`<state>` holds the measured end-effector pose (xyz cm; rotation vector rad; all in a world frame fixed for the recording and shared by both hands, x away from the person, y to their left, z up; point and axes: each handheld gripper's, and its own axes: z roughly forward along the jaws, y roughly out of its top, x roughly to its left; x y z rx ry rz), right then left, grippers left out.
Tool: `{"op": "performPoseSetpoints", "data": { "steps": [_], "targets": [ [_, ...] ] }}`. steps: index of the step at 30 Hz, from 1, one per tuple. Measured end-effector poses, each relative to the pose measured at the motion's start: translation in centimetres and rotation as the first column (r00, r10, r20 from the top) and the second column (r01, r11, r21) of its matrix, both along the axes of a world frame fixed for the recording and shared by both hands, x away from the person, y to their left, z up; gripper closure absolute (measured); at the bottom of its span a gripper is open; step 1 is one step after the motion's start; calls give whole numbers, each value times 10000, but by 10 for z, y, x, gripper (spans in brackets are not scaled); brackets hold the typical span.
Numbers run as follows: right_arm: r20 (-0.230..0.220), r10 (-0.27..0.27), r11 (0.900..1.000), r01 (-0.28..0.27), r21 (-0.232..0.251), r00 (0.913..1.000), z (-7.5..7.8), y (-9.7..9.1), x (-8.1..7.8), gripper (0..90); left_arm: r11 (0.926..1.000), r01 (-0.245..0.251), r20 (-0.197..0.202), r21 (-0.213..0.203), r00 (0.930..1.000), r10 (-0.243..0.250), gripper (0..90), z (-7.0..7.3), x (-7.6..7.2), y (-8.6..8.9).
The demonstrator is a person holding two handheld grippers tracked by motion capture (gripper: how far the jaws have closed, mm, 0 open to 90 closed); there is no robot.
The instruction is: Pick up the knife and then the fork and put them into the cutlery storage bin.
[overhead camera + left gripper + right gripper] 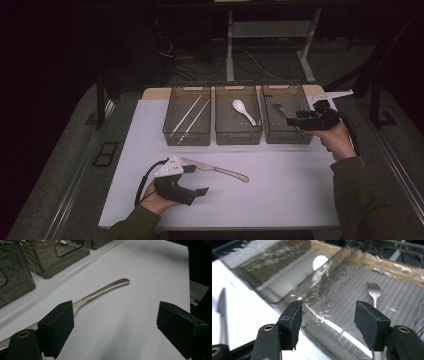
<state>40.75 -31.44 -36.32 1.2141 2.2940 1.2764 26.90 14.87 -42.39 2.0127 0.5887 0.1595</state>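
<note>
A metal table knife [215,169] [105,290] lies on the white mat, handle pointing right. My left gripper [197,179] [115,315] rests low on the mat at the blade end, open, with the blade running behind its left pad [60,325]. Three smoky clear bins stand in a row. My right gripper [291,121] [328,315] hovers open over the right bin [287,137], nothing between its pads. In that bin lies a fork [280,109] [374,293], its handle passing behind the right pad [372,325]. The knife [221,312] also shows at the left edge of the right gripper view.
The middle bin [238,136] holds a white spoon [242,110] and the left bin [187,137] holds pale chopsticks [190,115]. The white mat [280,190] spreads in front of the bins. Table legs and cables stand on the floor beyond.
</note>
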Motion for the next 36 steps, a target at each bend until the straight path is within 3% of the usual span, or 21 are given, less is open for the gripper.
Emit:
{"op": "performPoseSetpoints", "data": {
  "steps": [6,12,21,29,36],
  "targets": [
    [260,638,9969,-649,443,9976,4,6,-28,359,9997,-190,49,146,9998,189,139,0,1,1],
    [269,1273,9900,-1287,584,9915,-7,15,-54,354,9989,-433,41,194,9991,432,174,1,4,2],
    [150,2217,9739,-2221,457,9750,-24,32,-89,353,9974,-696,18,189,9976,696,346,5,15,5],
    [66,2476,9679,-2476,421,9689,-35,34,-109,352,9992,-150,-33,376,9999,152,490,6,41,-3],
    [-134,2653,9637,-2648,329,9641,-41,35,-114,352,9954,349,-170,891,9993,-335,620,0,66,-20]
  ]
}}
